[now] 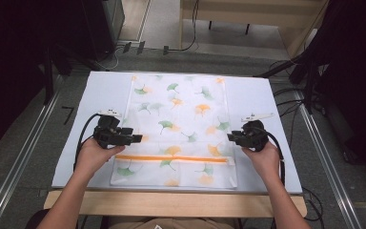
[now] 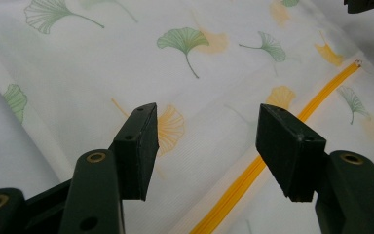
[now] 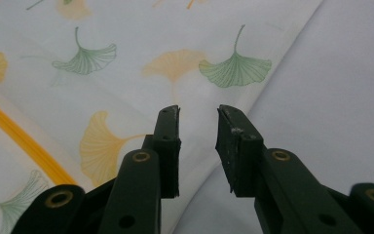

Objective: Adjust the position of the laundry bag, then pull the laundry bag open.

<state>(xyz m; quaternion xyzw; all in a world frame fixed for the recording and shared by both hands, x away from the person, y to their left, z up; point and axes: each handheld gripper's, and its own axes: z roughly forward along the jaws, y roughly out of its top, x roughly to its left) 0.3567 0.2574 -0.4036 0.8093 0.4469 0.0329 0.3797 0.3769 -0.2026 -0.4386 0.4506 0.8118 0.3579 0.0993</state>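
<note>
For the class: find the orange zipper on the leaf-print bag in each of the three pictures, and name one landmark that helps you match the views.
High view: the orange zipper runs level across the near part of the leaf-print bag, between the two hands.
Left gripper view: it slants from the bottom centre up to the upper right, behind the right-hand jaw.
Right gripper view: a short slanting stretch at the left edge.
Shared landmark: the bag's green and orange ginkgo leaves.
</note>
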